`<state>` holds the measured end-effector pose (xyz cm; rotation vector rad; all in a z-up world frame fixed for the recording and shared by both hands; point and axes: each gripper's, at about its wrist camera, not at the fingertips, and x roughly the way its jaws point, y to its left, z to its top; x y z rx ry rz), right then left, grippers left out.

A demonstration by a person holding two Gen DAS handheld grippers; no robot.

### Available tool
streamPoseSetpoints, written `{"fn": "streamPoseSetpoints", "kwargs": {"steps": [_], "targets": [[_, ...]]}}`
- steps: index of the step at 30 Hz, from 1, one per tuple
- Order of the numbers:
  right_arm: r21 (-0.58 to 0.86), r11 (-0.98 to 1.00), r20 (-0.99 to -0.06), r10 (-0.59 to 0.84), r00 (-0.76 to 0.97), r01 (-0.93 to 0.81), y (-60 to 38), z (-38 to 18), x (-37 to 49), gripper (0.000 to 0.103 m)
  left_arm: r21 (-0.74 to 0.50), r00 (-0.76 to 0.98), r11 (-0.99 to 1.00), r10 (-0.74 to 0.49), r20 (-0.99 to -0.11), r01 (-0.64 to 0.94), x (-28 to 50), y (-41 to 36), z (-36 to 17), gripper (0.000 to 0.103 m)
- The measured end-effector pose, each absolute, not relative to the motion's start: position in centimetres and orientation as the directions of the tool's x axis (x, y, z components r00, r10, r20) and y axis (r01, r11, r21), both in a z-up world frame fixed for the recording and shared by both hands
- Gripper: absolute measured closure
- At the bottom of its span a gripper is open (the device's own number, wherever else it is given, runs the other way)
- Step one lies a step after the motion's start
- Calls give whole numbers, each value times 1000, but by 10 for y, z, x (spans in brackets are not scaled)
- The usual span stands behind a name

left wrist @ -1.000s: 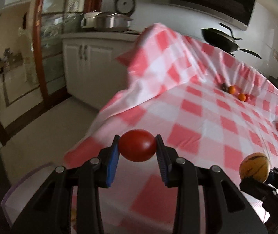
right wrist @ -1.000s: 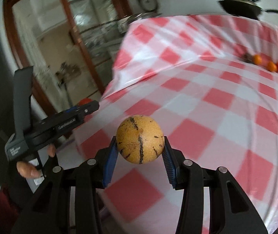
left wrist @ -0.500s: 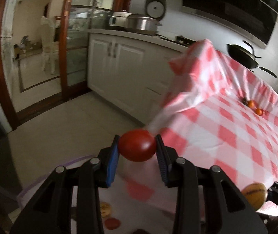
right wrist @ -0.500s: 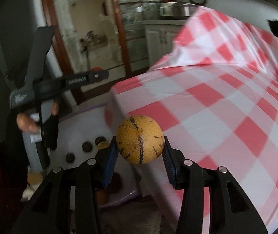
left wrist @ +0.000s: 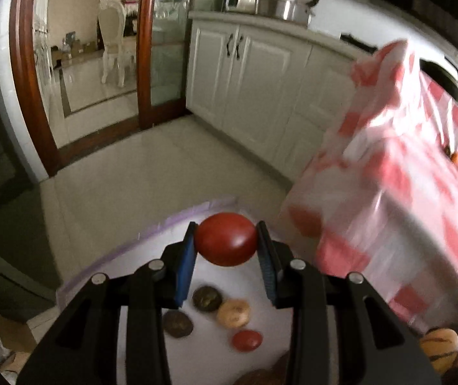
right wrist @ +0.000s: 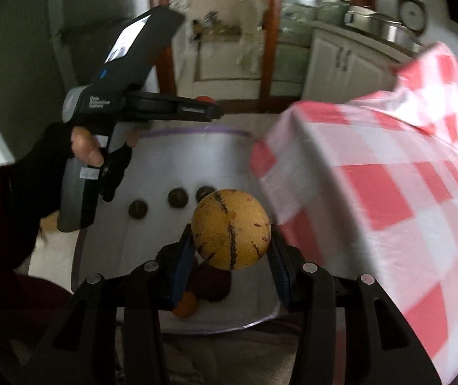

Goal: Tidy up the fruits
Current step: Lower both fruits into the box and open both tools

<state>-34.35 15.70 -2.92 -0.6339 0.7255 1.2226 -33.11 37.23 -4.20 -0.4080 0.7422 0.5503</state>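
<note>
My left gripper (left wrist: 226, 240) is shut on a red tomato (left wrist: 226, 239) and holds it above a white tray (left wrist: 152, 243) with a purple rim, low beside the table. In the tray lie dark fruits (left wrist: 207, 298), a pale fruit (left wrist: 233, 313) and a small red fruit (left wrist: 246, 340). My right gripper (right wrist: 231, 234) is shut on a yellow melon with dark stripes (right wrist: 231, 228), also above the tray (right wrist: 193, 160). The left gripper (right wrist: 197, 110) shows in the right wrist view, at the tray's far side.
The table with the red-and-white checked cloth (right wrist: 389, 192) stands to the right of the tray. Small orange fruits (left wrist: 456, 158) lie far off on it. White kitchen cabinets (left wrist: 261, 80) and a wood-framed glass door (left wrist: 145, 48) stand behind. A cardboard box (left wrist: 1, 337) is at lower left.
Both grippers have swung left off the table and down over the tray, each still holding its fruit. The tray's fruits have come into view.
</note>
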Motion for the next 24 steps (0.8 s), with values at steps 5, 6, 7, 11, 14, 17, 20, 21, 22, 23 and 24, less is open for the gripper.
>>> {"fn": "streamPoseSetpoints", "kwargs": {"steps": [5,6,7,11,14,17,20,21,22,23,24], "targets": [[-62,191,-848,508,152,-980,187,-63,-346,59,-58,464,792,295,-835,-607,-336,370,-84,66],[-67,189,-859,489,153,-980,193,-70,-345,59,-46,438,793,286,-852,-607,-336,370,-91,66],[-73,188,-869,469,155,-979,198,-76,-343,59,-32,391,801,256,-884,-598,-335,371,-103,66],[-84,190,-905,396,155,-978,222,-101,-338,58,21,278,806,228,-933,-592,-336,368,-131,66],[-84,185,-921,361,147,-979,235,-114,-334,58,37,218,820,195,-956,-571,-338,366,-148,66],[-86,182,-935,325,142,-980,246,-126,-331,59,57,182,838,184,-966,-543,-338,363,-156,66],[-117,186,-937,305,171,-976,252,-136,-329,58,51,171,845,167,-971,-532,-337,360,-161,66],[-123,189,-938,299,176,-974,253,-138,-328,58,55,168,847,168,-971,-529,-337,360,-162,66],[-121,197,-940,291,176,-973,253,-141,-326,58,59,164,848,169,-972,-526,-337,360,-162,66],[-119,199,-942,286,174,-973,254,-143,-325,59,60,164,850,170,-972,-524,-337,359,-163,66],[-118,201,-943,284,173,-972,255,-143,-320,58,61,163,850,170,-972,-523,-336,359,-164,66]]}}
